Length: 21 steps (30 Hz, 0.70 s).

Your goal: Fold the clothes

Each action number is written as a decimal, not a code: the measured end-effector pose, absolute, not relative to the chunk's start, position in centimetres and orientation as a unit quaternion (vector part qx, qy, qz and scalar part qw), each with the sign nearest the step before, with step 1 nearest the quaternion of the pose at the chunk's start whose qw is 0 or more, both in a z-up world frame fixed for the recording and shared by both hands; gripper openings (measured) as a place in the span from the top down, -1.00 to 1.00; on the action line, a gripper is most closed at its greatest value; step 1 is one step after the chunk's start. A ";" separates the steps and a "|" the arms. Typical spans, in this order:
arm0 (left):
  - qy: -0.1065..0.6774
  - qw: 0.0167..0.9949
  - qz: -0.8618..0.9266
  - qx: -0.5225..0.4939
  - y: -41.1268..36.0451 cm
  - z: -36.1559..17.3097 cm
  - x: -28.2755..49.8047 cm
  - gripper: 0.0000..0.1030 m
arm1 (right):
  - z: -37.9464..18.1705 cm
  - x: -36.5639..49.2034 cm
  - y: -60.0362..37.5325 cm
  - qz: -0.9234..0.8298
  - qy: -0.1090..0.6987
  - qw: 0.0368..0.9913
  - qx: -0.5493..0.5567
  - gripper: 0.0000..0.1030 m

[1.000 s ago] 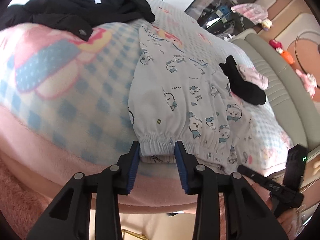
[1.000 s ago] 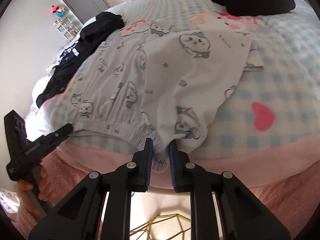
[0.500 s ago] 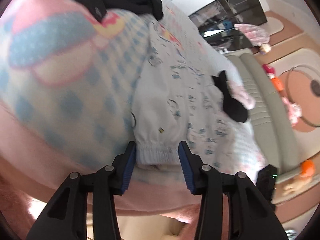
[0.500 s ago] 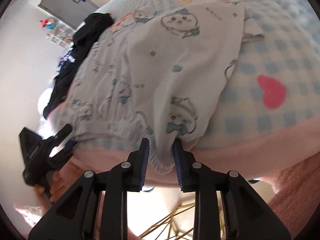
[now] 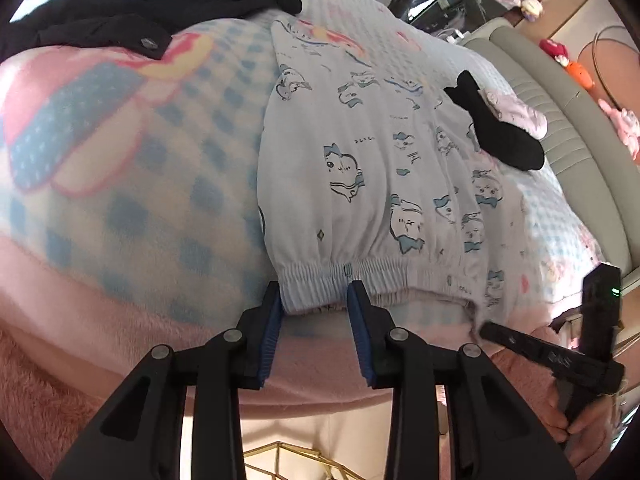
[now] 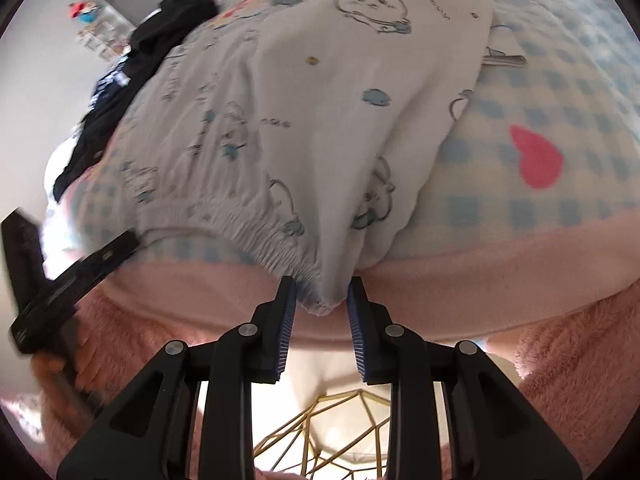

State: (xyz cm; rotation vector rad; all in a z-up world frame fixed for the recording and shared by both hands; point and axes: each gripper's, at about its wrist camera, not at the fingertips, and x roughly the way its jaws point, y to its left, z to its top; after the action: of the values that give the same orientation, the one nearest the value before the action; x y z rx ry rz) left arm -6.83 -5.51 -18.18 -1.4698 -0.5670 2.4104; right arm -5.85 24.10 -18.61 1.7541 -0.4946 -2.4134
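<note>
left wrist view: printed pyjama trousers (image 5: 372,184) spread flat on checked bed blanket (image 5: 132,184), elastic waistband (image 5: 360,276) at the near bed edge. left tongs (image 5: 314,300) straddling waistband's left corner, jaws closing, blue pads just at the fabric, no firm pinch yet. right wrist view: right tongs (image 6: 320,298) apart, waistband's other corner hanging between the pads, not visibly pressed. step judged: taking hold of both waistband corners ahead of the first fold. next move likely needs both pinches secured on all fabric layers, then an even lift and carry toward the leg ends. in the way: black sock (image 5: 496,132) with a pink item lying on the trouser leg, probably needs clearing first; dark garment pile (image 5: 152,4) near the far end, beside the fold path.
</note>
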 end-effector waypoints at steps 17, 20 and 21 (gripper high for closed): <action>-0.214 0.117 0.829 -0.504 -6.5 -18.6 -7.9 0.15 | -19.2 -6.0 25.6 -0.807 -0.148 0.073 0.567 0.38; -0.191 0.109 0.835 -0.504 -6.3 -18.4 -7.4 0.14 | -19.0 -6.2 26.8 -0.816 -0.154 0.039 0.556 0.66; -0.195 0.111 0.835 -0.503 -6.4 -18.5 -7.3 0.14 | -18.7 -6.2 27.0 -0.824 -0.136 0.023 0.549 0.77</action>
State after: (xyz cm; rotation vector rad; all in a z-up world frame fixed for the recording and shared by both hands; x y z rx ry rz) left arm -7.34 -6.38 -18.50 -1.4780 -0.5723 2.4520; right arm -6.17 27.05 -18.72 1.6997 -0.4219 -2.5525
